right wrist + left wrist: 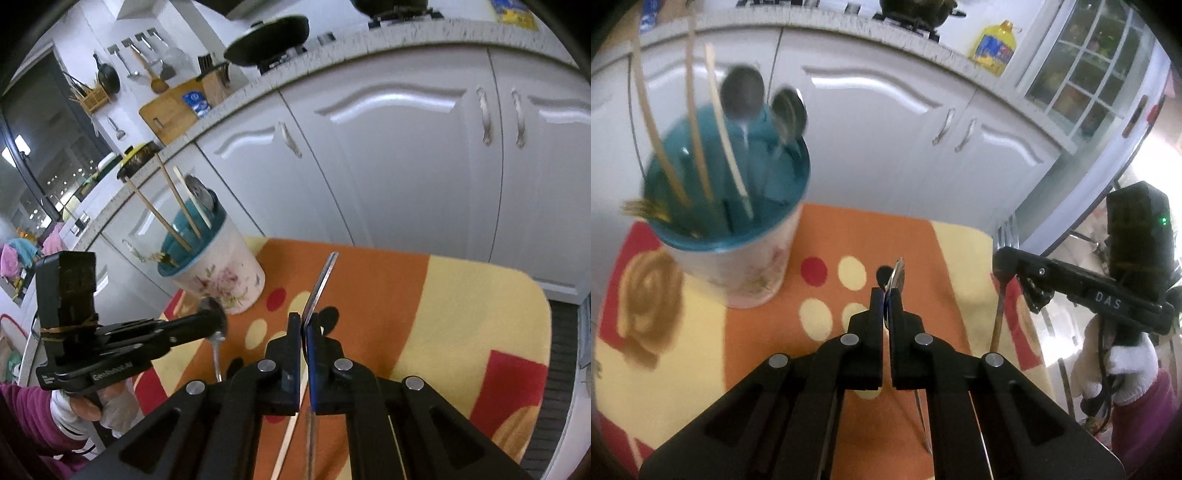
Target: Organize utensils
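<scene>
Orange patterned cloth (768, 332) (spotted) fronts white cabinets (871, 122).

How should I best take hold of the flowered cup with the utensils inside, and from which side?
Probably by the rim, from above: one jaw inside, one outside the wall of the flowered cup, on its near right side in the left wrist view. There the rim is free; the chopsticks and spoons lean away. The left gripper and right gripper hold utensils; free one first.
</scene>
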`<state>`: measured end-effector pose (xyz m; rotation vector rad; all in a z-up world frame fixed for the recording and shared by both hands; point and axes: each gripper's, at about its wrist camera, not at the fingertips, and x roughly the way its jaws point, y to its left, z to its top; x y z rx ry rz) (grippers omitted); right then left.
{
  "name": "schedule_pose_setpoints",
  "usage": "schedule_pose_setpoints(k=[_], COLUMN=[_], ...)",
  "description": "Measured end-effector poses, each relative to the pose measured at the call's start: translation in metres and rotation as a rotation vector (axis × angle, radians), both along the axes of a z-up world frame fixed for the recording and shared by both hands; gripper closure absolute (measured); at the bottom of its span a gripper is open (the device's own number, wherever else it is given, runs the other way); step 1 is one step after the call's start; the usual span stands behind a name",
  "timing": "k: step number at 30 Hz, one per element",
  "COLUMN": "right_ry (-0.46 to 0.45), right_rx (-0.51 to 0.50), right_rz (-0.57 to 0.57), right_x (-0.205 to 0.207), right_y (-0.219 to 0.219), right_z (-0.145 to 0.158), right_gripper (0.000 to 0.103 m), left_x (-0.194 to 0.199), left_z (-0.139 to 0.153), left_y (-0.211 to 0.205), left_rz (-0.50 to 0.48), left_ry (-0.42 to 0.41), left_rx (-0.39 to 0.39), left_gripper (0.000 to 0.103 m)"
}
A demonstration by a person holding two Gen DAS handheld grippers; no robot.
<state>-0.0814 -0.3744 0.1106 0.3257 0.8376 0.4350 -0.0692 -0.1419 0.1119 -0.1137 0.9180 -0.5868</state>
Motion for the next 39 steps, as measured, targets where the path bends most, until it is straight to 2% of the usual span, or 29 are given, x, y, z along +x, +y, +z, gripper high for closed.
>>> schedule_pose_setpoints(k=[14,25,32,39], right_ry=[-0.130,-0.231,-0.294,-0.335], right_rx=[-0.024,-0.004,-0.001,-0.037], right_rz=[0.010,0.080,0.109,0.080], right_x=[-0.016,-0.002,0.017,0.049], right_y=[0.029,0.069,0.100,0.134], right_z=[0.066,0.129,0.163,0.172], right_gripper=[0.101,0.101,0.101,0.101], left_x=[-0.015,0.018,0.049,0.075], left_z=[0.064,0.135,0.164,0.166], left_y=[0.043,0.100,0.119,0.117], left_rz=[0.047,0.165,0.259,0.318], left_ry=[-0.099,-0.190,-0.286,-0.361], left_rx=[-0.044,-0.089,-0.051,0.029], left_gripper=[0.102,0.102,0.102,0.102])
